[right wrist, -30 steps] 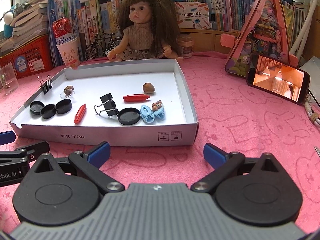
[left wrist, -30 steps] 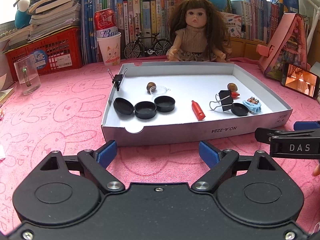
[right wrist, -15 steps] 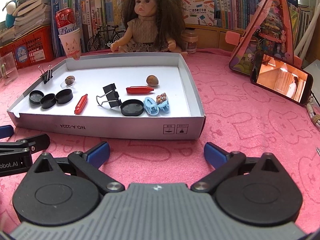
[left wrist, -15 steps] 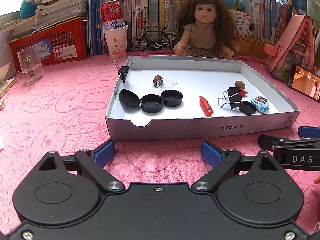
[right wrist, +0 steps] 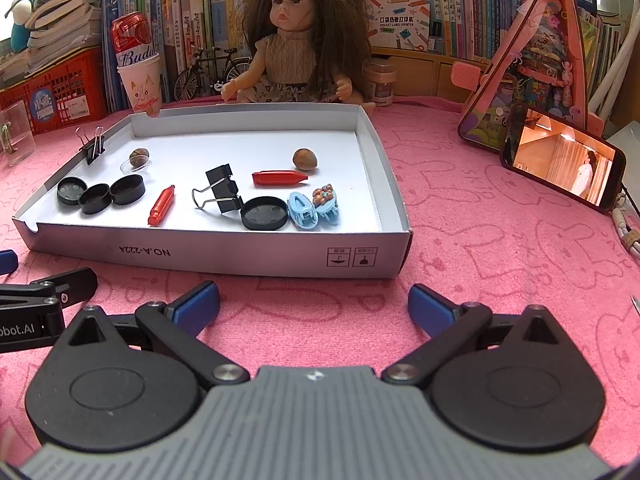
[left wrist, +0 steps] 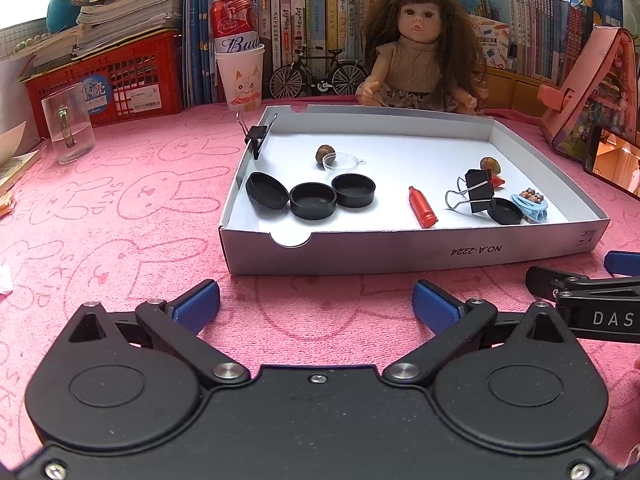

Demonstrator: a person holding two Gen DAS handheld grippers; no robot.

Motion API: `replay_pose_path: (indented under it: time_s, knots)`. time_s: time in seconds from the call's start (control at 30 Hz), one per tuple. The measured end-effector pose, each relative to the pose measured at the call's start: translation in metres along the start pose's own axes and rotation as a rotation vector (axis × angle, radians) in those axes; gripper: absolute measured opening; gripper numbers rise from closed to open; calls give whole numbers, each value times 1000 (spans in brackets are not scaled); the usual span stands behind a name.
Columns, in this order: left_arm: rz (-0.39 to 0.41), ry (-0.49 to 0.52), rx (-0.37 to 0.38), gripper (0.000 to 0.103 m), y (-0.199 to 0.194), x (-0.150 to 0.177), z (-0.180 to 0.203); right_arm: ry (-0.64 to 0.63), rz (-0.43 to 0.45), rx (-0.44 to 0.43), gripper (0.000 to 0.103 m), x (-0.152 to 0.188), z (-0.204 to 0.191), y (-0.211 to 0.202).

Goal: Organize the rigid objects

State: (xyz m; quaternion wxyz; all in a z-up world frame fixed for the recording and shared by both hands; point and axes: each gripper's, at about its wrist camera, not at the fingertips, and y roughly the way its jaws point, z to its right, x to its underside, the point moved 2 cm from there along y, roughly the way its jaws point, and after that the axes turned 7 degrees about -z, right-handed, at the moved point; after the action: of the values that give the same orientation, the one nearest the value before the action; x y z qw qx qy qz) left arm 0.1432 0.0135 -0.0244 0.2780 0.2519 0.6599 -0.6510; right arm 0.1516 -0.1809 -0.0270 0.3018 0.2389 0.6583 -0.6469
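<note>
Wider went the left gripper [left wrist: 316, 300], jaws opening on nothing, right gripper [right wrist: 314, 304] gaping empty too, probably readying for the tray [left wrist: 400, 248].

Left tongs [left wrist: 316, 300] angled down toward the tabletop [left wrist: 120, 208], jaws opening wide, nothing between blue pads [left wrist: 196, 306]. Right tongs [right wrist: 314, 300] side by side with them, same downward tilt, jaws spread wide, empty. Each pair's tip visible at the edge of the other's view. Neither touching anything.
</note>
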Motion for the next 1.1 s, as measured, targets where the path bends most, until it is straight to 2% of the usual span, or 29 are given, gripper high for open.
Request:
replay_pose_path:
  time_s: [1.1]
  knots:
    - [8,-5,-2,103,-1,2,1,0,0,0,103,0,0,0]
